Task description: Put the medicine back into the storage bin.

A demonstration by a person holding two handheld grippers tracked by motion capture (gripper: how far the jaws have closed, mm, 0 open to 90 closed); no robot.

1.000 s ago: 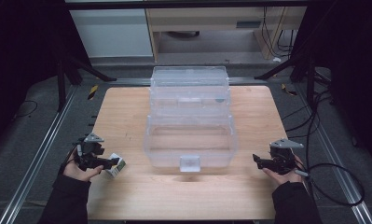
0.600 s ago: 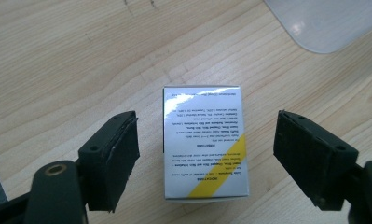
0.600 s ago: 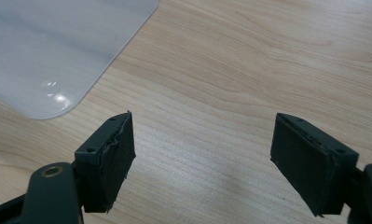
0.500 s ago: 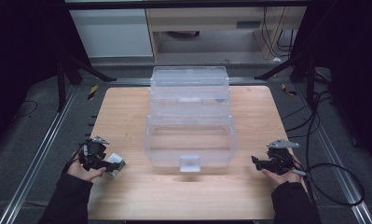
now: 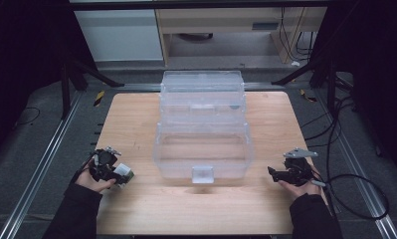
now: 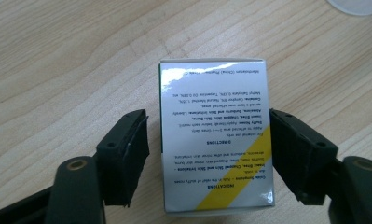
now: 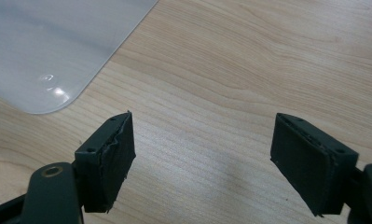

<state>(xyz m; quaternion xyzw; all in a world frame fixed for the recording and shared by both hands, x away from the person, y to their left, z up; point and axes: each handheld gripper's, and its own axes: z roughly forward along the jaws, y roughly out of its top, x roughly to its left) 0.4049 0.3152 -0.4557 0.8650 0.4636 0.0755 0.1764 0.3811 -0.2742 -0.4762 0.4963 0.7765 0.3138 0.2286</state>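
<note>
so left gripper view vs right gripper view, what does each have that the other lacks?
Left gripper view: a small box with printed directions and a yellow stripe lies between the left gripper's open jaws, a gap on at least one side.

Right gripper view: the right gripper is open on nothing, and a rounded corner of the clear plastic container sits at upper left.

Both: black jaws over the wooden table.

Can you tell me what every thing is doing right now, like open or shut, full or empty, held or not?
Clear plastic box: lid open, nothing visible inside.
Lid: tipped up behind the box.
Small printed carton: closed, lying on the table between the left jaws; grip unclear.
Left gripper: jaws around the carton.
Right gripper: open, holding nothing.
Wooden table: bare around the box.
</note>
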